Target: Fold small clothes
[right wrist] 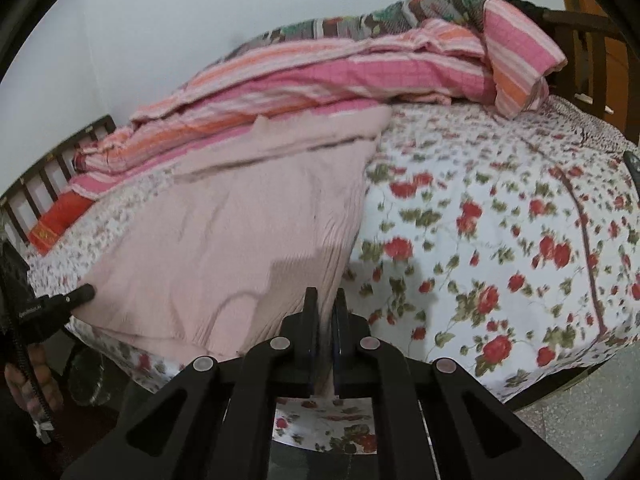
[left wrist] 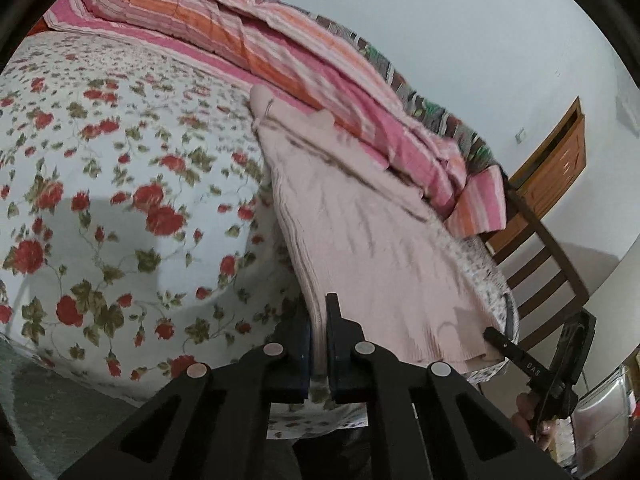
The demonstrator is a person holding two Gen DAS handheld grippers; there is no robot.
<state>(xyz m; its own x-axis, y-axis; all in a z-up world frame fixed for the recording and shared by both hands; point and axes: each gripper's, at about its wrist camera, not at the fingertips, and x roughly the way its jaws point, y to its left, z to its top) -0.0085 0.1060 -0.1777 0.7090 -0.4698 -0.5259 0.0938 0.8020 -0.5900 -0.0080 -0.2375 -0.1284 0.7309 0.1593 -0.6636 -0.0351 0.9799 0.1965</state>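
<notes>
A pale pink knitted garment (left wrist: 360, 232) lies spread on the floral bedsheet (left wrist: 120, 160), reaching back to the striped quilt. My left gripper (left wrist: 318, 320) is shut on the garment's near ribbed edge, and the fabric runs up between its pads. The right gripper (left wrist: 490, 334) shows at the garment's other near corner. In the right wrist view the same garment (right wrist: 224, 248) fills the left half, with my right gripper (right wrist: 325, 308) shut on its near right hem corner. The left gripper (right wrist: 86, 292) sits at the near left corner, with a hand below it.
A rumpled pink and orange striped quilt (left wrist: 240, 32) is piled along the far side of the bed by the wall. A wooden bed end (left wrist: 536, 248) and a wooden door (left wrist: 560, 160) stand to the right. A red item (right wrist: 60, 220) lies by the slatted headboard (right wrist: 40, 168).
</notes>
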